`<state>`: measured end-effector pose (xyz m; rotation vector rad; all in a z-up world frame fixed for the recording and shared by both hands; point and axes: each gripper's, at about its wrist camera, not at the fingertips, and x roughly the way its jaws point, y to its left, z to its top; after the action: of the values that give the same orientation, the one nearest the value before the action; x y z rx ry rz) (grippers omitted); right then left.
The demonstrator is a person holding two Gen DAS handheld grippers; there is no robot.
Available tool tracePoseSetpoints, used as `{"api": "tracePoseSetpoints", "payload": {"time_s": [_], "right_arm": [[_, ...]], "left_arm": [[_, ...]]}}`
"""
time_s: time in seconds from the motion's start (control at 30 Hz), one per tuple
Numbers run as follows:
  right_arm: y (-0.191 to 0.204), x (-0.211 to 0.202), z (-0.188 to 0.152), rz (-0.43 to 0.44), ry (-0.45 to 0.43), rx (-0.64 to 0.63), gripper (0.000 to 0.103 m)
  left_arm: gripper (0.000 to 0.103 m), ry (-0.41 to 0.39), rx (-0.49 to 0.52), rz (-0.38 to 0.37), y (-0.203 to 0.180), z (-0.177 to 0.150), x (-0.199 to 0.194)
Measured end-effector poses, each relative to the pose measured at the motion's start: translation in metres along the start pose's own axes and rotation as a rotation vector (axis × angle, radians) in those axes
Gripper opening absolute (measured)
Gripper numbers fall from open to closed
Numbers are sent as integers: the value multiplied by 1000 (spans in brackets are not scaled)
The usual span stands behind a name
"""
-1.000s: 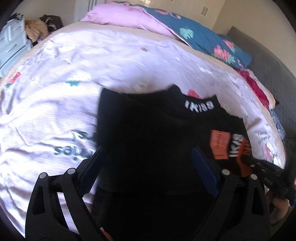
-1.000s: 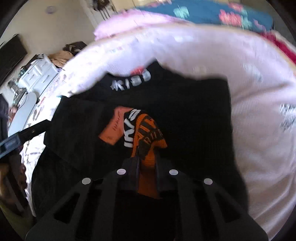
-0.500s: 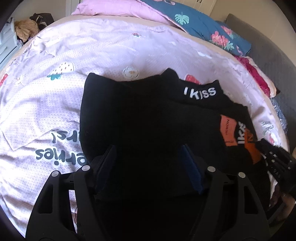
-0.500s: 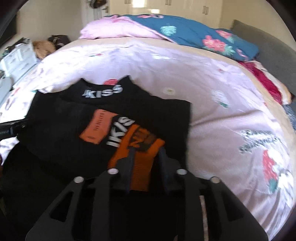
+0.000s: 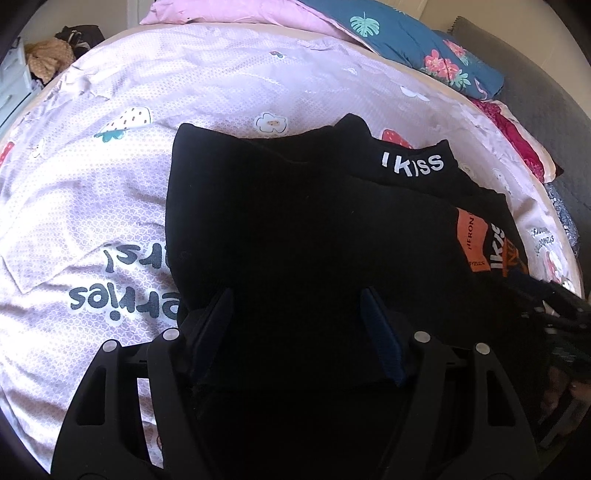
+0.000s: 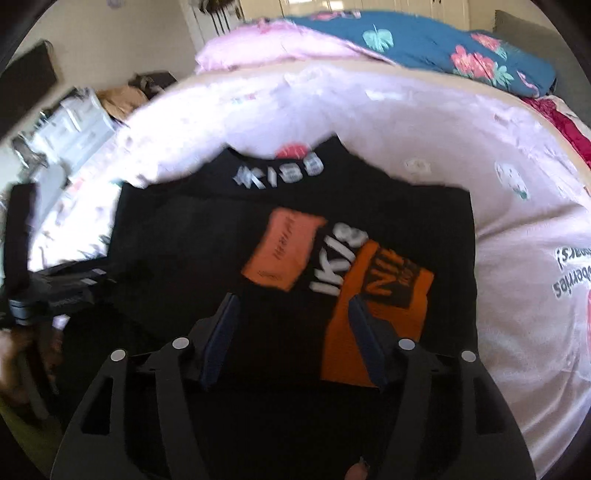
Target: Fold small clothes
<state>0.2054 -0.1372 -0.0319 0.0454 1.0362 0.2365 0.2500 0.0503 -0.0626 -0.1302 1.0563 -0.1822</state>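
Observation:
A black top (image 5: 295,206) with white "IKISS" lettering (image 5: 413,164) lies folded on the pink bed sheet (image 5: 110,192). Its orange patch (image 6: 284,251) and orange printed sleeve end (image 6: 384,295) face up on the right side. My left gripper (image 5: 297,314) hangs low over the top's left part, jaws apart, with black cloth under and between the fingers and nothing pinched. My right gripper (image 6: 291,317) is over the orange sleeve end. Its jaws are opening, and the orange cloth lies flat by the right finger (image 6: 364,339), not pressed by the pads.
A pink pillow (image 5: 229,11) and a blue floral quilt (image 5: 424,48) lie at the head of the bed. A grey headboard (image 5: 546,96) stands at the right. Pale drawers (image 6: 70,125) and a heap of clothes (image 5: 48,59) are beyond the bed's left edge.
The right jaws were shut on the orange sleeve end and have let it go and spread apart. The left jaws narrowed somewhat and sank closer to the black cloth.

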Motion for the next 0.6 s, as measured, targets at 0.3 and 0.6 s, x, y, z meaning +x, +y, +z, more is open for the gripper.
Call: {"api": "tracePoseSetpoints", "payload": {"time_s": [0.3, 0.6], "right_arm": [[1, -8, -10, -24, -36, -11, 67], [-4, -28, -18, -42, -96, 42, 93]], "left_arm": [[65, -19, 21, 14, -3, -5, -8], [81, -53, 29, 20, -8, -9, -29]]}}
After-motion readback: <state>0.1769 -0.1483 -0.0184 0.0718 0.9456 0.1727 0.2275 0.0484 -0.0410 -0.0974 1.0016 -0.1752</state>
